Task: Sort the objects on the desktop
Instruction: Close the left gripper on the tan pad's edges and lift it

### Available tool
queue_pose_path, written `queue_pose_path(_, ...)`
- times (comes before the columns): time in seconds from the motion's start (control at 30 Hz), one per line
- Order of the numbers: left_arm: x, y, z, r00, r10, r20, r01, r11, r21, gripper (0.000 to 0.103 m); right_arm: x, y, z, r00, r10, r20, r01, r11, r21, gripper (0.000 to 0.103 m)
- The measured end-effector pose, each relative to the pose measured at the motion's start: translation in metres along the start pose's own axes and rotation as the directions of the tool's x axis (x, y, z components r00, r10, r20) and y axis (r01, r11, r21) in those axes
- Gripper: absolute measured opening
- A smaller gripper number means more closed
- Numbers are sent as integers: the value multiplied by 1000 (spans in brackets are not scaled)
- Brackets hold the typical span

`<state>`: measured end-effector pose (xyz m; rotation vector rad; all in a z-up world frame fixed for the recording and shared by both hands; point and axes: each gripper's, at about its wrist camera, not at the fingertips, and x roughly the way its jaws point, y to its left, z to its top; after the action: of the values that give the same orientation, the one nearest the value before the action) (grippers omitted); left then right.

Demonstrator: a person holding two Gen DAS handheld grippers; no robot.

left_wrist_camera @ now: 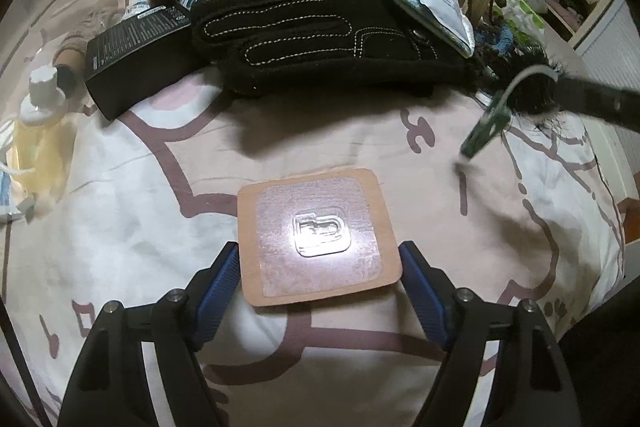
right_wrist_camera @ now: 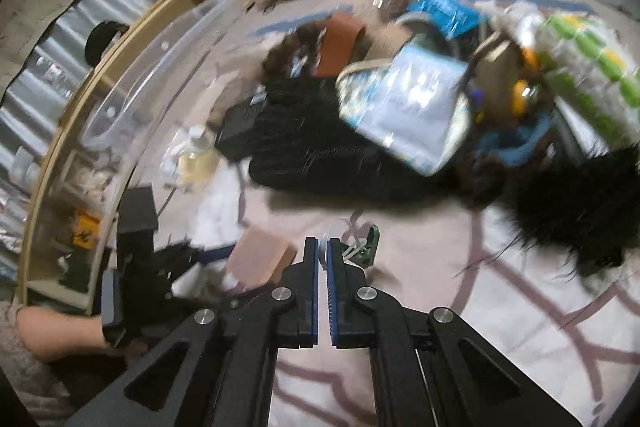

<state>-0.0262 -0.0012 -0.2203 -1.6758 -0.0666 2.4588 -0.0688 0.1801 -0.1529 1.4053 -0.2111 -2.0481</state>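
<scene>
Left wrist view: the left gripper (left_wrist_camera: 320, 267) points down at a bed sheet (left_wrist_camera: 120, 227) with pink lines. A square tan card (left_wrist_camera: 318, 239) with a clear plastic hook stuck on it sits between the two blue pads (left_wrist_camera: 218, 291). The jaws look closed on the card's two side edges. Behind the card lies a black glove (left_wrist_camera: 320, 27) next to a black box (left_wrist_camera: 132, 63). A yellow bottle (left_wrist_camera: 40, 143) stands at the left. A green clip (left_wrist_camera: 486, 131) hangs at the right from a thin wire.

Right wrist view: the picture is blurry. The right gripper (right_wrist_camera: 323, 247) has its jaws almost together. The green clip (right_wrist_camera: 366, 245) sits just past the tips, its wire at the pads. I cannot tell for sure if it is pinched.
</scene>
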Motion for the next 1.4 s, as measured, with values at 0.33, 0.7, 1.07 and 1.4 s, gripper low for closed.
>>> queue_pose_path(0.33, 9, 7, -1, 999, 36, -30, -34, 997, 64, 79, 19, -21, -11, 982, -168, -90, 166, 986, -33, 4)
queue_pose_path(0.7, 4, 19, 1, 998, 34, -53, -28, 993, 111, 79, 30, -6, -11, 980, -192, -48, 181, 968, -176, 75)
queue_pose_path(1.07, 3, 42, 0, 998, -11, -63, 15, 998, 67, 79, 64, 17, -13, 971, -229, -67, 191, 914, -357, 71)
queue_pose_path(1.4, 5, 44, 5, 999, -37, -28, 38, 998, 50, 79, 91, 11, -9, 957, -282, -72, 230, 883, -409, 44)
